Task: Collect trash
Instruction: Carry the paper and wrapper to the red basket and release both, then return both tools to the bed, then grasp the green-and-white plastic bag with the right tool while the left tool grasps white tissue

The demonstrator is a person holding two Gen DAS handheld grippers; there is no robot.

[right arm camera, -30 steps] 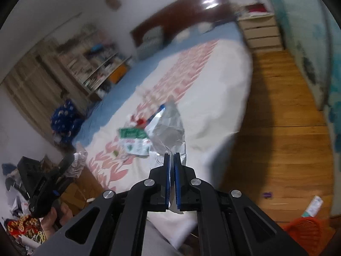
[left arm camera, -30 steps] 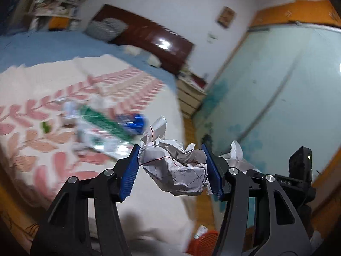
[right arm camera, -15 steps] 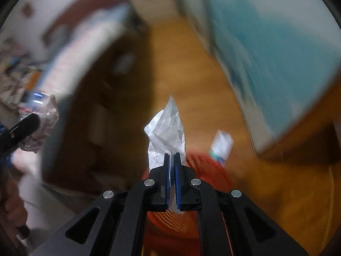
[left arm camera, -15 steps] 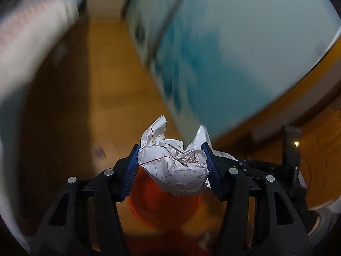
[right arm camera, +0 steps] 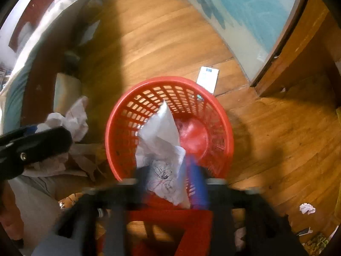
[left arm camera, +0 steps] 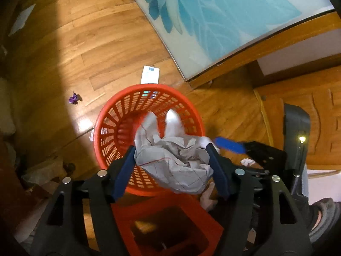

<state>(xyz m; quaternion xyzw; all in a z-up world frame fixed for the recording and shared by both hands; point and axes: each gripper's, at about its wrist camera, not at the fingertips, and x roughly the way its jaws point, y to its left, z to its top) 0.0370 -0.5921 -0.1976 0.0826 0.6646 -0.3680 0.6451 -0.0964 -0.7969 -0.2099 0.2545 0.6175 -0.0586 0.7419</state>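
Observation:
My left gripper is shut on a crumpled white paper ball with red and dark lines, held above the near rim of a round red mesh basket on the wooden floor. In the right wrist view the same basket lies below my right gripper, whose blue pads are blurred and stand apart. A white paper scrap with scribbles sits between them over the basket. The right gripper's blue pad shows in the left wrist view; the left gripper's body shows at the left of the right wrist view.
A red square stool or crate stands just below the grippers. A white card, a purple wrapper and small paper bits lie on the floor. A blue-flowered sliding door is at the right. The bed is at the left.
Both grippers swung from the bed down over the red basket. The right gripper's pads have parted from fully shut around its paper. The left still grips its paper ball.

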